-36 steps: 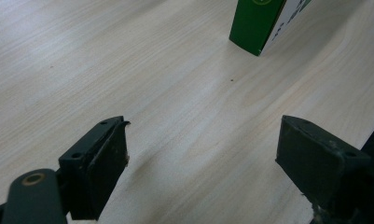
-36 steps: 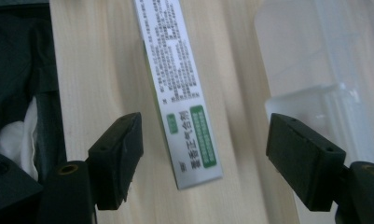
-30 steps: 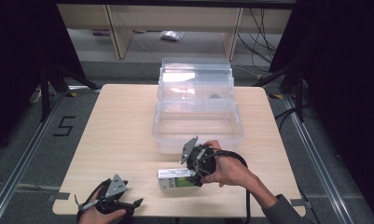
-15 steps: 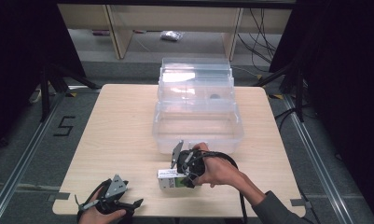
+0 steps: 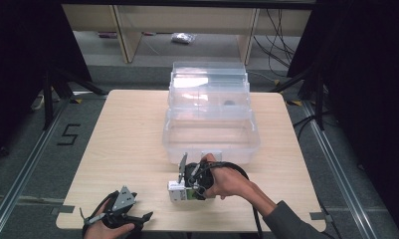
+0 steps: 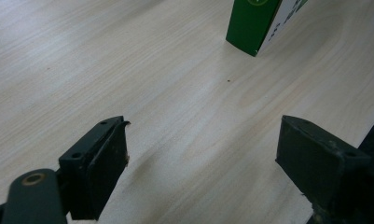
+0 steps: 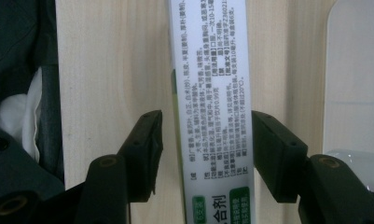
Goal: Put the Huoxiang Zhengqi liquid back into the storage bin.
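Observation:
A white and green carton lies on the wooden table near the front middle. My right gripper reaches down over it. In the right gripper view the carton runs lengthwise between the two pads. The jaws have just been closing in on it, and narrow gaps still show on both sides. My left gripper rests at the table's front left edge. Its jaws stand wide open over bare wood in the left gripper view. A corner of the carton shows farther off there.
A clear plastic tiered storage box stands open at the back middle of the table, just beyond the right hand. Black frame legs and cables flank the table. Bare wood lies to the left.
The right hand has moved left and down over the carton, and its jaws have narrowed around it. The left hand has kept still.

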Action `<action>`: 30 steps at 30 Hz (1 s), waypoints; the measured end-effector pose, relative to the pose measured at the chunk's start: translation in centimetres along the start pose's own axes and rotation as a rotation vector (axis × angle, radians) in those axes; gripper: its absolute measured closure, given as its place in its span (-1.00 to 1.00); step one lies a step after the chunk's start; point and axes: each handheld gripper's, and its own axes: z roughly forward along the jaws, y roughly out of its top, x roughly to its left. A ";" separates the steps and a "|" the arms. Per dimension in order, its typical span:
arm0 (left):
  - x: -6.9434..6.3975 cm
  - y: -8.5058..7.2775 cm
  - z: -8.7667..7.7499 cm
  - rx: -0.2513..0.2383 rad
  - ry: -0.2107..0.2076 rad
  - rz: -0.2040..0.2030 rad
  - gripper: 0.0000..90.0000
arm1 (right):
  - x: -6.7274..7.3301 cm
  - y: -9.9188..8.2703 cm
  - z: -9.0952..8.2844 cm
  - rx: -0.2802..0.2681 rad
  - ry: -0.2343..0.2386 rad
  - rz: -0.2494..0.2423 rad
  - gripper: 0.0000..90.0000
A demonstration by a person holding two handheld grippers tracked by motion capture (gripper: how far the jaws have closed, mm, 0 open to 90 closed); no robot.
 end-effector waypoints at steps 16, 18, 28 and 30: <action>-0.1 0.0 0.1 -0.013 -0.002 -0.017 -0.65 | -0.3 1.0 0.9 0.060 0.040 -0.048 0.39; -0.1 0.0 0.1 -0.014 -0.001 -0.017 -0.65 | -0.3 1.0 0.8 0.064 0.038 -0.055 0.40; 0.0 0.0 0.0 -0.003 0.002 -0.001 -0.65 | -0.2 1.0 0.2 0.086 0.049 -0.039 0.42; 0.1 0.0 -0.1 0.009 -0.001 0.018 -0.65 | -0.1 0.8 0.1 0.088 0.055 -0.008 0.42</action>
